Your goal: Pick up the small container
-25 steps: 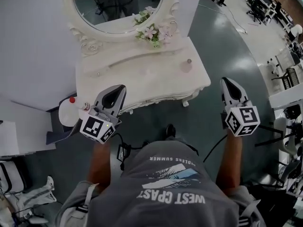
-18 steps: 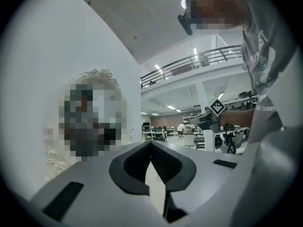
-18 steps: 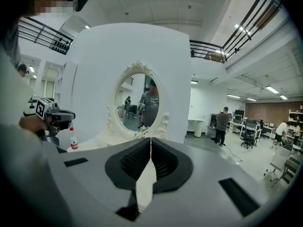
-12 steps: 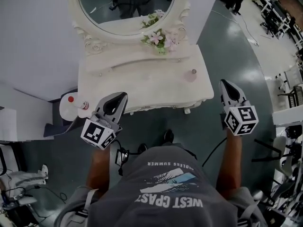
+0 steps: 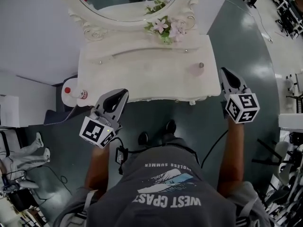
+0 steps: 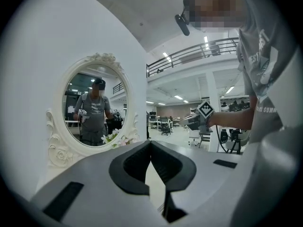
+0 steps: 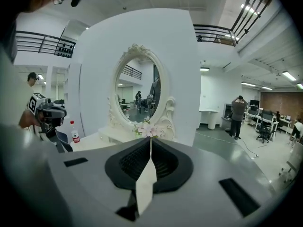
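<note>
The small container (image 5: pixel 200 67), a pale pinkish jar with a knob lid, stands near the right end of the white dressing table (image 5: pixel 142 74). My right gripper (image 5: pixel 223 72) hovers off the table's right front corner, a short way right of the jar, shut and empty. Its closed tips (image 7: pixel 150 141) point toward the flowers (image 7: pixel 148 130) and mirror. My left gripper (image 5: pixel 123 93) hangs at the table's front left edge, shut with nothing in it. Its meeting tips (image 6: pixel 150 144) face the oval mirror (image 6: pixel 94 111). Neither gripper view shows the jar.
Pink flowers (image 5: pixel 164 26) sit under the carved mirror frame (image 5: pixel 90 30). A red-capped bottle (image 5: pixel 78 94) lies on a small stand left of the table. A person (image 7: pixel 238 111) stands far off across the grey floor (image 5: pixel 236 37); office chairs line the right.
The table has shifted right in the head view. The right gripper now sits closer to the jar and the table's right corner. Both grippers stay shut.
</note>
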`<state>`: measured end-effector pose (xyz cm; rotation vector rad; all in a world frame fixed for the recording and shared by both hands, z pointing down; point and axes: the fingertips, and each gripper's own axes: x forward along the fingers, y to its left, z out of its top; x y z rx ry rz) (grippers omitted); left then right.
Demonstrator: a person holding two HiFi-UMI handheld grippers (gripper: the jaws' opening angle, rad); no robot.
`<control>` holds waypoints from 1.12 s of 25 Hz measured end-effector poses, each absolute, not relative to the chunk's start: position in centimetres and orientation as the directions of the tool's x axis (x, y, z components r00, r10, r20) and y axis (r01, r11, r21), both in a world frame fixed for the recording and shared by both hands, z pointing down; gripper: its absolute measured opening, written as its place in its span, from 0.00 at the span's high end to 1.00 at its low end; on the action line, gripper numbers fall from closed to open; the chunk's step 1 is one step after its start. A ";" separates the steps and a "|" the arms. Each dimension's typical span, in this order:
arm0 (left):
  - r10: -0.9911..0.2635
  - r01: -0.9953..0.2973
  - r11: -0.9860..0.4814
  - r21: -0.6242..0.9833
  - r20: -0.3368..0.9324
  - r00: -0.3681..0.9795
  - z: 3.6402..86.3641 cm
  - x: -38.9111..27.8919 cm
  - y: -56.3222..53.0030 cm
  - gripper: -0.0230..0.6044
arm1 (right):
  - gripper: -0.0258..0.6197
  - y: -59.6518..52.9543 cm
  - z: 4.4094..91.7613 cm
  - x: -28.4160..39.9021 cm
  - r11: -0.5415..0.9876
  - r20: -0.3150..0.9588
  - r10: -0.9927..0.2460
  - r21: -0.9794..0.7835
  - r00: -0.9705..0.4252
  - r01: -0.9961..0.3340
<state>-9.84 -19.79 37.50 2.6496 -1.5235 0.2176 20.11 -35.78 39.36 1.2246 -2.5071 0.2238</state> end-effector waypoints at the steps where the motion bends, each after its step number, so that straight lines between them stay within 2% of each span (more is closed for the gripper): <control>1: -0.854 -0.866 -0.499 0.000 0.170 0.492 37.8 -9.8 -19.9 0.94 | 0.91 -36.3 40.0 20.0 0.619 0.374 -0.728 0.002 -0.574 -0.785; 16: -0.850 -0.890 -0.454 0.050 0.275 0.449 42.3 -9.4 -22.6 0.94 | 0.90 -42.9 49.3 19.3 0.641 0.452 -0.667 -0.057 -0.592 -0.765; 21: -0.841 -0.893 -0.445 0.073 0.310 0.444 43.8 -9.4 -23.2 0.94 | 0.84 -44.5 53.0 18.4 0.652 0.486 -0.635 -0.079 -0.600 -0.754; 28: -0.830 -0.897 -0.433 0.092 0.349 0.436 45.7 -9.5 -23.7 0.94 | 0.70 -46.0 58.3 17.5 0.652 0.543 -0.599 -0.097 -0.589 -0.752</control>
